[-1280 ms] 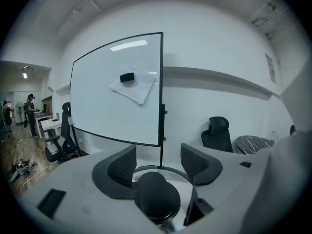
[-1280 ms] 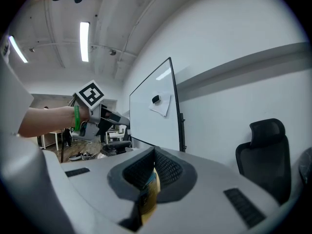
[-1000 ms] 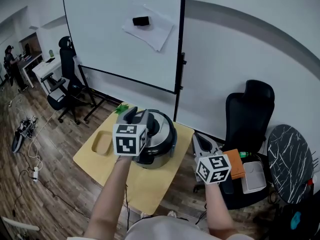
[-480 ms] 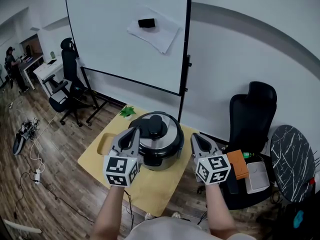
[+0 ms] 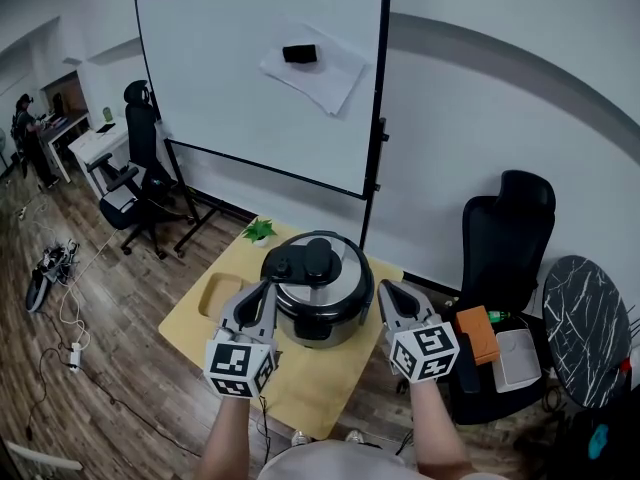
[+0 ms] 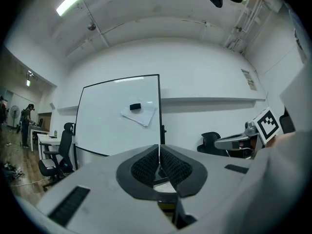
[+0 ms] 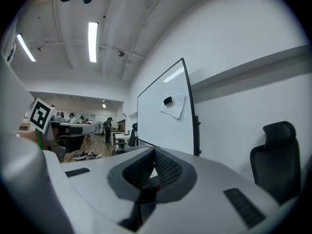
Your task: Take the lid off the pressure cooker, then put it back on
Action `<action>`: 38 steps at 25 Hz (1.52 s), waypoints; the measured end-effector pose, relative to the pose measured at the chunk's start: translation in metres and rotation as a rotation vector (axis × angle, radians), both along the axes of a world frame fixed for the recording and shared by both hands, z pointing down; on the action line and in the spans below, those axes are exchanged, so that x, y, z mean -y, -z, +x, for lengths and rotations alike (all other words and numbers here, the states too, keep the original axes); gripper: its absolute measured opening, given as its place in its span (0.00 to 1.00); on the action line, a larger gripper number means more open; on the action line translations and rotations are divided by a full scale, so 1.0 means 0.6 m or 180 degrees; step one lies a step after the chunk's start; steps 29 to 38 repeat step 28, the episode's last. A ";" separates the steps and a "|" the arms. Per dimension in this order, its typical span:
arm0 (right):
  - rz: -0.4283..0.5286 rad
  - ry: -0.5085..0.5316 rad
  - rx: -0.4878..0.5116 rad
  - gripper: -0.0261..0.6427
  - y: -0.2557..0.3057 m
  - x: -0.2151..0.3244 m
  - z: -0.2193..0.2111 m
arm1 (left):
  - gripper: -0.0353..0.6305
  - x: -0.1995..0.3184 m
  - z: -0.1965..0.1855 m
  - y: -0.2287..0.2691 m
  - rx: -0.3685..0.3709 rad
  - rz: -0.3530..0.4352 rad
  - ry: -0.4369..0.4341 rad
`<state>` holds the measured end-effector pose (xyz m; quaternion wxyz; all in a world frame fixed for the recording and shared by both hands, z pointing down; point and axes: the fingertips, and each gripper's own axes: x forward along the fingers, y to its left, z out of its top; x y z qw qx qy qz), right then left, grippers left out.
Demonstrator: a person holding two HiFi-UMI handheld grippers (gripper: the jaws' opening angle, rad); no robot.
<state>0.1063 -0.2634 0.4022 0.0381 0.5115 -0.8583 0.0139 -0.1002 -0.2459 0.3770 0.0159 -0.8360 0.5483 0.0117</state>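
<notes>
Overhead, a whiteboard (image 5: 230, 98) on a black stand fills the back of the head view, with a paper sheet (image 5: 325, 76) and a dark eraser (image 5: 299, 54) fixed on its face. Below it stands a yellow-topped table (image 5: 310, 380) on a wood floor. A black office chair (image 5: 500, 238) is off to the right, near a round marble-patterned table (image 5: 580, 328).

The pressure cooker (image 5: 318, 320) stands on the table's far half. Its lid (image 5: 338, 268) is seated on the pot, black handle on top. A small green plant (image 5: 259, 230) sits just behind the cooker on the left.

The left gripper (image 5: 265, 288) is just beside the cooker's left wall, and the right gripper (image 5: 384, 288) is just beside its right wall. Both point level and away from the person. Whether either tip touches the cooker cannot be told.

In the left gripper view the left gripper's jaws are clenched together, ribbed pads meeting along one line, with nothing between them. The right gripper view shows the same condition: jaws pressed together at the tip and empty.

An orange box (image 5: 473, 332) lies off the table to the right.
</notes>
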 end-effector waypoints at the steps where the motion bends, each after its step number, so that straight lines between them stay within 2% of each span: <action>1: 0.0009 0.0003 0.0010 0.04 0.000 -0.001 -0.001 | 0.08 0.000 -0.001 -0.003 -0.0016 -0.0008 -0.0011; 22: 0.0012 0.0134 -0.0040 0.04 0.000 -0.001 -0.015 | 0.08 0.004 0.026 -0.036 -0.0009 -0.0146 -0.0175; 38: 0.0010 0.0160 -0.0052 0.04 0.000 0.000 -0.021 | 0.08 0.009 0.025 -0.036 0.0013 -0.0163 -0.0187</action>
